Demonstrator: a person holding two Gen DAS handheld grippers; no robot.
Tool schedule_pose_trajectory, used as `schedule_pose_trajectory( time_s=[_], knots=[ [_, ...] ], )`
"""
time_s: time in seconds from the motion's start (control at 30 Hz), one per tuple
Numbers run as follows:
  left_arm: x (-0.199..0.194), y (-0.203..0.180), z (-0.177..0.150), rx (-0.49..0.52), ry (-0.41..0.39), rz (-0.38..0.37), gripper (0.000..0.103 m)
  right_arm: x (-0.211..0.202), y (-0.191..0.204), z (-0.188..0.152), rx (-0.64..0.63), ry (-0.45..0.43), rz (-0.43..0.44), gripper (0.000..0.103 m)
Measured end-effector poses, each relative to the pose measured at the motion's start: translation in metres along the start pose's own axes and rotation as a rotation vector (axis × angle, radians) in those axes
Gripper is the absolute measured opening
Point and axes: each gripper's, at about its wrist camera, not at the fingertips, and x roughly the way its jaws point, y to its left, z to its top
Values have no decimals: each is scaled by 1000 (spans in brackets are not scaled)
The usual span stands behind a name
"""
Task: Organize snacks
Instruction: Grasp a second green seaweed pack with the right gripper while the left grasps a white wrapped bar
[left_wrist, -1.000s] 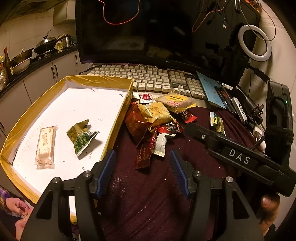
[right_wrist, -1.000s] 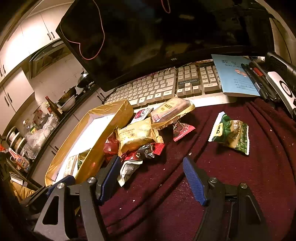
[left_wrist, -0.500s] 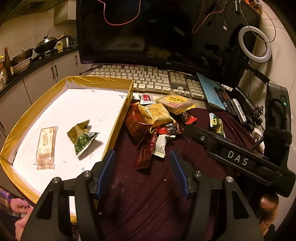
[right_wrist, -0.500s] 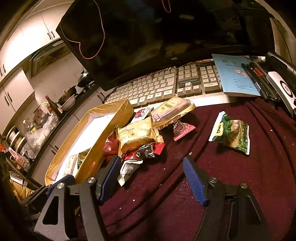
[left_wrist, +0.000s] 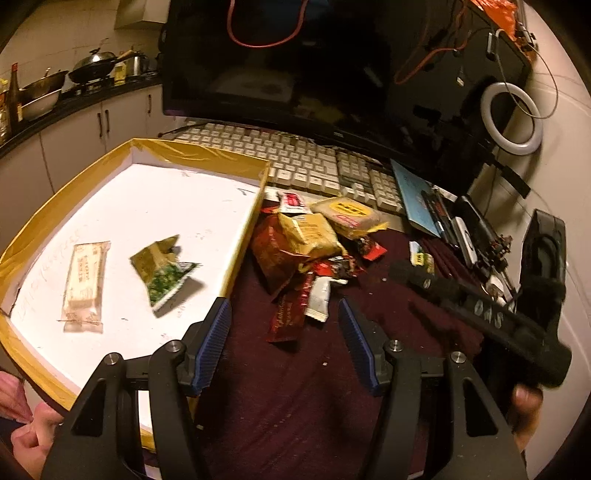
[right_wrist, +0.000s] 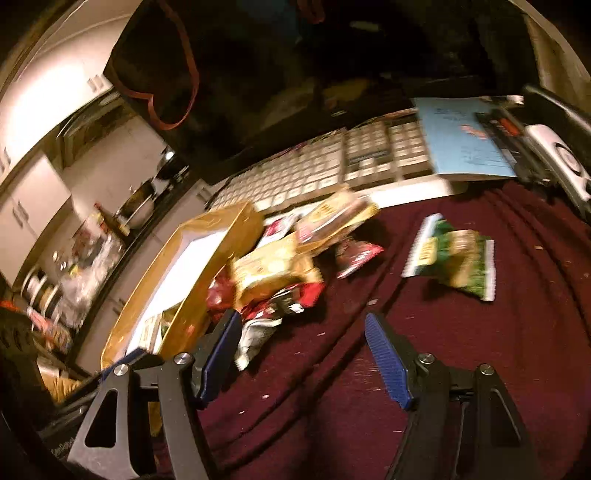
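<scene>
Two packets already lie in the box (left_wrist: 236, 162), one pale bar (left_wrist: 83, 280) and one green pouch (left_wrist: 162, 271) near its right wall. Most snacks are in a pile (left_wrist: 306, 251) on the dark red cloth (left_wrist: 280, 398), just beside that wall, and a green packet (right_wrist: 454, 258) lies apart near the cloth's right side. These packets look light, soft and a little slippery, so I think it is best to pinch a flat sealed edge, not the puffy middle. The left gripper (left_wrist: 284, 343) and the right gripper (right_wrist: 303, 350) both hover with jaws wide apart and nothing between them. A keyboard (left_wrist: 295, 162), a blue booklet (right_wrist: 465, 136) and pens crowd the far edge, and the box wall must be cleared.
</scene>
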Motion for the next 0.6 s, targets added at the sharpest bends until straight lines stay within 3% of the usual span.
schedule_pose_trajectory(
  time_s=[0.1, 0.27, 0.43, 0.5, 0.6],
  knots=[
    [3, -8, 0, 17, 12, -13, 59, -7, -17, 12, 47, -10, -50, 72],
    [8, -18, -1, 46, 31, 3, 59, -7, -42, 39, 124, -7, -203, 72],
    [10, -22, -1, 80, 46, 6, 59, 22, -60, 46, 173, 74, -247, 75],
    [14, -23, 0, 89, 58, 1, 59, 26, -57, 46, 146, 54, -269, 75],
    [23, -23, 2, 90, 89, -8, 59, 30, -52, 44, 97, 31, -303, 66]
  ],
)
